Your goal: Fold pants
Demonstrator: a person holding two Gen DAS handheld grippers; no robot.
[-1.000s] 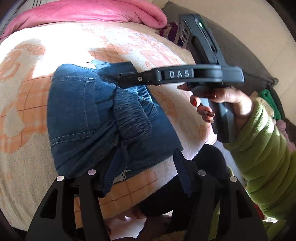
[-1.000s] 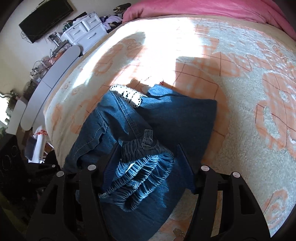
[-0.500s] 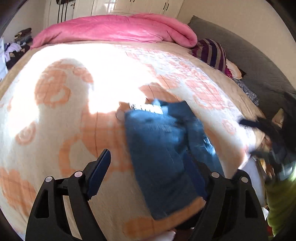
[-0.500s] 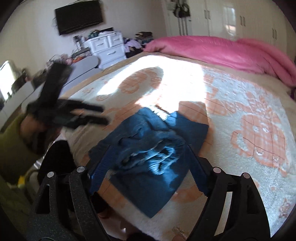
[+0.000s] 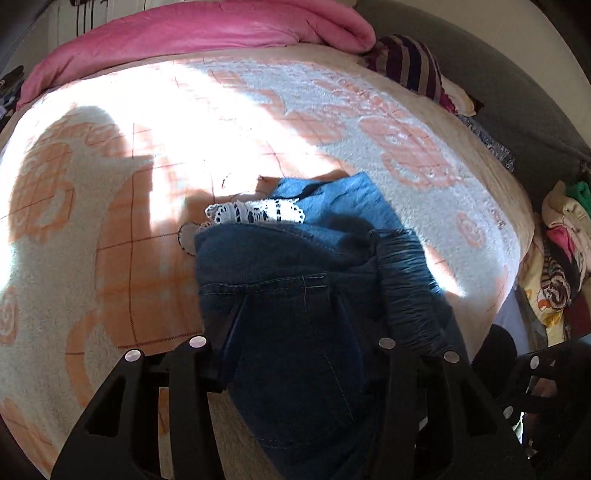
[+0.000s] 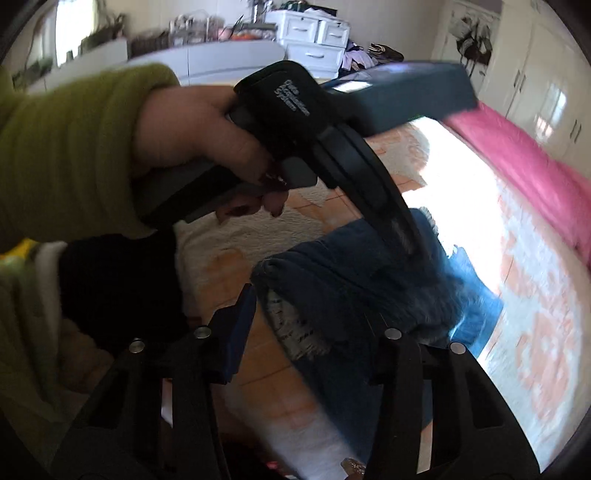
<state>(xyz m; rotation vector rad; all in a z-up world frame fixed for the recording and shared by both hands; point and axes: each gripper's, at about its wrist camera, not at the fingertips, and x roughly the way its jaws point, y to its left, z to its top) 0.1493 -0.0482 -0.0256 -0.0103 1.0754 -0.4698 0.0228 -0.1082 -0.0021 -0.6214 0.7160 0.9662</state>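
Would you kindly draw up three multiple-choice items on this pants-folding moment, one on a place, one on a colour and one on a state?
1. Where do the jeans lie?
A. on the patterned blanket
B. on the floor
C. in a drawer

2. What colour is the rolled duvet at the far end of the bed?
A. green
B. pink
C. white

3. How does the left gripper stand?
A. shut on the jeans
B. shut on the duvet
C. open above the jeans

Answers: 1 A, the denim rests on the orange-and-cream blanket; 2 B, the roll is pink; 3 C, its fingers are spread wide with denim showing between them.
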